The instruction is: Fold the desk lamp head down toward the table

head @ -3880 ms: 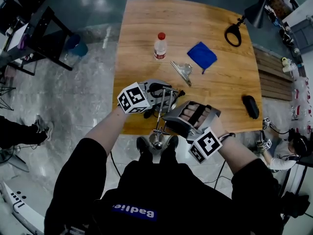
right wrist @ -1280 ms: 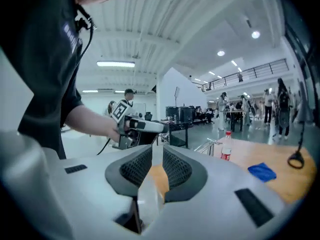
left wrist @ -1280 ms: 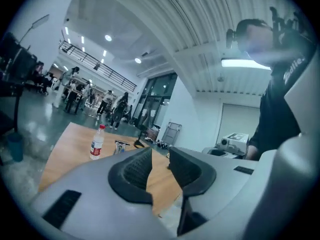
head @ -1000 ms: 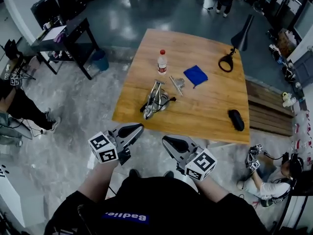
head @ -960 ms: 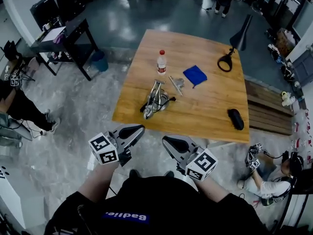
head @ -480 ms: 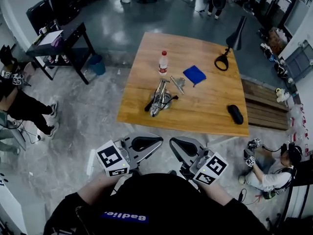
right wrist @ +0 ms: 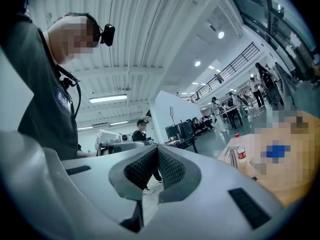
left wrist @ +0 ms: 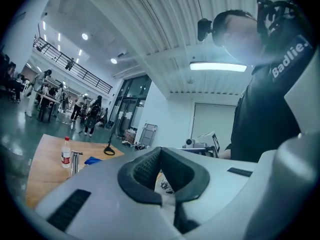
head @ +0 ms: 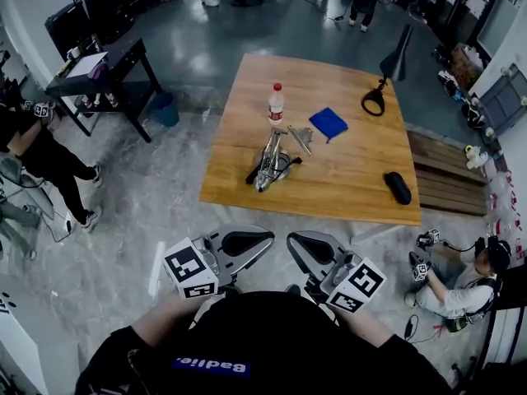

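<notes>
I hold both grippers close in front of my body, well short of the table (head: 346, 189), which lies at 12 o'clock from me. My left gripper (head: 263, 238) has its jaws pressed together with nothing between them; its own view shows the ribbed pads (left wrist: 146, 168) meeting at the tip. My right gripper (head: 294, 243) is the same, jaws closed on nothing, pads (right wrist: 170, 170) touching. The two tips point toward each other and sit just beside one another, not touching.

The desk lamp (head: 269, 160) is a silver, jointed thing lying low on the wooden top, in the near-left part, at about 7 o'clock from the table's middle, with a dark cord beside it. Neither gripper is near it. A water bottle (head: 276, 104) with a red cap stands at 12 o'clock from the lamp, and a blue cloth (head: 328, 123) lies at 2 o'clock. A black case (head: 397, 188) rests at 4 o'clock, near the right edge. A black lamp (head: 387, 74) stands at the far right corner.
</notes>
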`<state>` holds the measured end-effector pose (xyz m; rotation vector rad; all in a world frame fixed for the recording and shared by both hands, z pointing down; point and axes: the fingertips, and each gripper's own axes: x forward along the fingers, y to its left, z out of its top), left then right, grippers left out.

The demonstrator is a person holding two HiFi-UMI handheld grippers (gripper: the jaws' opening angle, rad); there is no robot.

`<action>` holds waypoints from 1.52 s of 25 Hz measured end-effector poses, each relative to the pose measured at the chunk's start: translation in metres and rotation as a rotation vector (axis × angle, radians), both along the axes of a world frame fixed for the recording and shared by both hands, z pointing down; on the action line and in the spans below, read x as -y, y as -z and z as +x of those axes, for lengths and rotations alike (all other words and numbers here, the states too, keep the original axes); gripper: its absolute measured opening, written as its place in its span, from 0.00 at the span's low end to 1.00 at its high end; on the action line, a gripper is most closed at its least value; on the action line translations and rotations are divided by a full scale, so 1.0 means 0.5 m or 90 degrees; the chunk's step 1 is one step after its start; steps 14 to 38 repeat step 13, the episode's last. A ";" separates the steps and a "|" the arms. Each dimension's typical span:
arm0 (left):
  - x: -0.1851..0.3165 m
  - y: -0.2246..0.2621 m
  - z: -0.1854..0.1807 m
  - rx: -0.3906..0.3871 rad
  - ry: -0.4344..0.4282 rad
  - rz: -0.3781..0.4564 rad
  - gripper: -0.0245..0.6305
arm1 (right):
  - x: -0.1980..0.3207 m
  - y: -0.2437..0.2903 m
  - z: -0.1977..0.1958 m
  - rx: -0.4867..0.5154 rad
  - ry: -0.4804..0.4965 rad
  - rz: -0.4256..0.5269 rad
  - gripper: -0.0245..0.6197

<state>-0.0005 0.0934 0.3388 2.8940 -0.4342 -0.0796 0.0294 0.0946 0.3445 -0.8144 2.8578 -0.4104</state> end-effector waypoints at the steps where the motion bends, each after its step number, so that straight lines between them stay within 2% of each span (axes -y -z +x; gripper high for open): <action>1: -0.003 -0.003 0.001 0.001 0.001 -0.002 0.05 | -0.003 -0.003 0.001 -0.006 0.000 0.003 0.05; 38: -0.023 -0.006 -0.001 0.006 -0.003 -0.001 0.05 | -0.008 0.002 0.000 -0.005 0.001 0.003 0.05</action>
